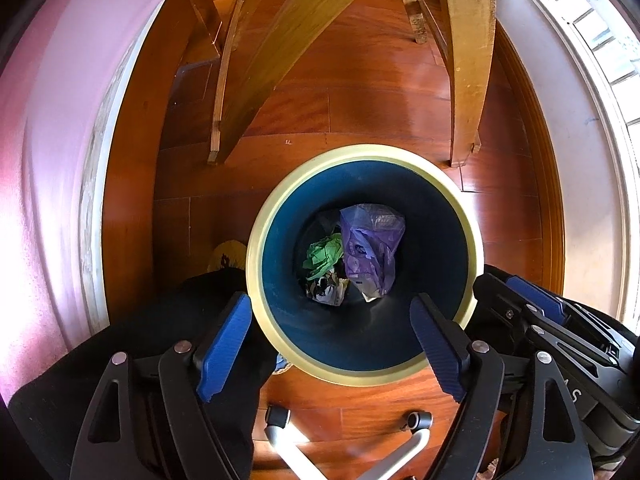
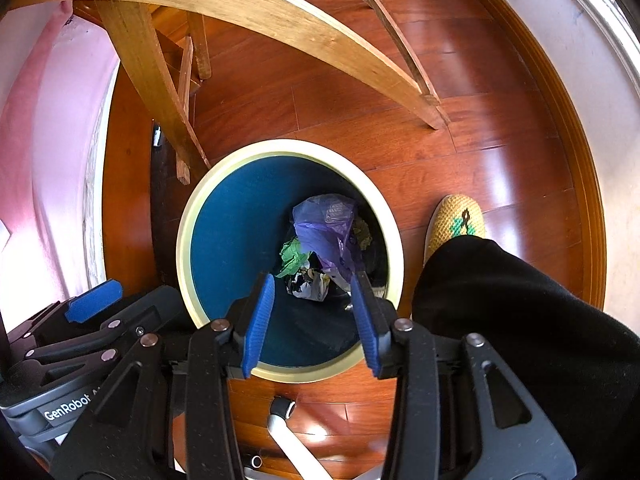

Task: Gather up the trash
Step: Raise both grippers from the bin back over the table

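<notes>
A round bin with a cream rim (image 1: 253,252) and a dark blue inside stands on the wooden floor. At its bottom lie a purple plastic bag (image 1: 370,248), crumpled green paper (image 1: 324,256) and pale scraps (image 1: 330,292). My left gripper (image 1: 330,300) hangs over the bin mouth pointing straight down, open wide, with nothing between its blue pads. My right gripper (image 2: 313,278) is over the same bin's rim (image 2: 184,240), open narrower and also empty. Below it I see the purple bag (image 2: 324,228) and green paper (image 2: 294,254). The right gripper's blue pad (image 1: 532,298) shows beside the left one.
Wooden chair legs (image 1: 466,80) stand just behind the bin. A person's black trouser leg (image 2: 520,320) and yellow slipper (image 2: 456,220) are right of the bin. A white castor base (image 1: 280,432) lies in front. A pink wall (image 1: 48,160) and a pale skirting (image 1: 580,160) close the sides.
</notes>
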Available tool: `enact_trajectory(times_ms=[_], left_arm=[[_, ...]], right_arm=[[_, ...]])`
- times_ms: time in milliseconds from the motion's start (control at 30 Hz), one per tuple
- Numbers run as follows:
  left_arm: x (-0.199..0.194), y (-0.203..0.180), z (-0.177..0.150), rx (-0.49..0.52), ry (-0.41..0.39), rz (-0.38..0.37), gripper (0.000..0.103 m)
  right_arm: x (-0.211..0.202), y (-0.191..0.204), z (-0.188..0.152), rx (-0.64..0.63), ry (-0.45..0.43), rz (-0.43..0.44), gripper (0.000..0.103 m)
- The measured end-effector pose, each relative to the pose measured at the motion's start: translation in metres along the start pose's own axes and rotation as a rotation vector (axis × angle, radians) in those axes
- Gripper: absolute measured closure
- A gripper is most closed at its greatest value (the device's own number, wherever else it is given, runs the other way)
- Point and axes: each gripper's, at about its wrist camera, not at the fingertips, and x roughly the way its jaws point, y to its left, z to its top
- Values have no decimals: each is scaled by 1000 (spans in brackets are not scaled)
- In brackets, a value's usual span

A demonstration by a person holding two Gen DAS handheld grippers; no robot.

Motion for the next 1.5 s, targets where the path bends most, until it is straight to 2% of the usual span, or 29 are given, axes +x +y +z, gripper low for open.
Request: enact_trajectory(times_ms=[400,433,467,700,900,1000,1100,1300,1500], left_arm=[[-15,-4,-14,35,-41,7,20],[-18,-5,-16,40,-49,6,20],[-22,-5,-18,41,-21,4,20],[-62,-10,-36,76,-72,-15,20],[-117,-17,-64,139,-141,-50,20],[-153,-19,-76,179,-199,-69,20],[-193,-21,-81,209,-269,-57,20],[-273,-15,-66,223,-384,-81,20],[-351,-15,-33,225,-495,-28,20]], right_arm=[[-15,2,-8,-32,-30,-10,66],[-19,3,-10,-37,-35,-11,66],[-22,4,-12,-39,-38,-11,66],[-62,11,-32,-59,-75,1,66],[-117,19,-52,-116,-134,37,66],[-147,26,-60,-153,-169,53,66],[-184,32,-67,-194,-223,63,66],[-256,48,-67,-282,-338,65,65],[-336,56,-45,-331,-456,64,65]])
